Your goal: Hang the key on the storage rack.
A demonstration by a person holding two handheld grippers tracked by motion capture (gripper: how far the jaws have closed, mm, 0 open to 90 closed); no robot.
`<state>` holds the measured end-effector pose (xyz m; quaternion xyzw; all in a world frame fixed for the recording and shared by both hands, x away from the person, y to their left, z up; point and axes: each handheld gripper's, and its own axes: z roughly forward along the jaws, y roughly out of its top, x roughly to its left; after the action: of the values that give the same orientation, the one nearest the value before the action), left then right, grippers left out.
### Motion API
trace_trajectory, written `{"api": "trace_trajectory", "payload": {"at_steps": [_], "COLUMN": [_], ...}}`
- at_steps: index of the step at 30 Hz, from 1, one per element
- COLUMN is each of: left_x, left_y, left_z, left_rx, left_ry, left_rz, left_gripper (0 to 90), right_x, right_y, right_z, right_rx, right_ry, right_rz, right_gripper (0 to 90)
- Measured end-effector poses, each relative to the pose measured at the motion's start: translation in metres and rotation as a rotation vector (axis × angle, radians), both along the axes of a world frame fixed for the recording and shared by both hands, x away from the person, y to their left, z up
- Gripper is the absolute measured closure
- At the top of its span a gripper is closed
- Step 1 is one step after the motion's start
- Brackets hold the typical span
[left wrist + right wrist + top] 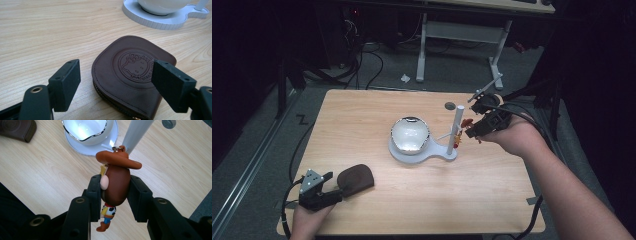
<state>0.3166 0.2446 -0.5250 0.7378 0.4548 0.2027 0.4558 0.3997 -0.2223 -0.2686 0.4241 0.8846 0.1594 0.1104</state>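
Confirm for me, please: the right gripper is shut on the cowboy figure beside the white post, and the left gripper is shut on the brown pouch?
Not quite: the left gripper is open, its jaws apart over the brown pouch, as the left gripper view shows. The right gripper is indeed shut on the cowboy figure beside the white post.

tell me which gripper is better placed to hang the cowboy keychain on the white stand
Right. The right gripper is shut on the cowboy keychain, beside the white stand's post. The left gripper sits open by the brown pouch, far off.

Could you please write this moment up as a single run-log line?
right gripper: shut on cowboy figure, beside white post | left gripper: open, around brown pouch | bowl: on stand
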Motion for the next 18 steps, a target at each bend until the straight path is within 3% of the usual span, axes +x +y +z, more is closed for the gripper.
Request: {"api": "trace_trajectory", "payload": {"at_steps": [12,18], "left_x": [0.000,0.000], "left_y": [0.000,-0.001], "left_z": [0.000,0.000], "left_rx": [0.002,0.004], "left_ry": [0.000,0.001], "left_rz": [-0.001,-0.003], "left_gripper": [23.6,23.6], "right_x": [0.004,0.002], "right_y": [-0.007,-0.015], "right_z": [-0.008,-0.021], "right_rx": [0.003,0.017], "right_ry": [0.006,0.018], "right_rz": [-0.021,-0.035], "right_gripper": [65.4,65.4]}}
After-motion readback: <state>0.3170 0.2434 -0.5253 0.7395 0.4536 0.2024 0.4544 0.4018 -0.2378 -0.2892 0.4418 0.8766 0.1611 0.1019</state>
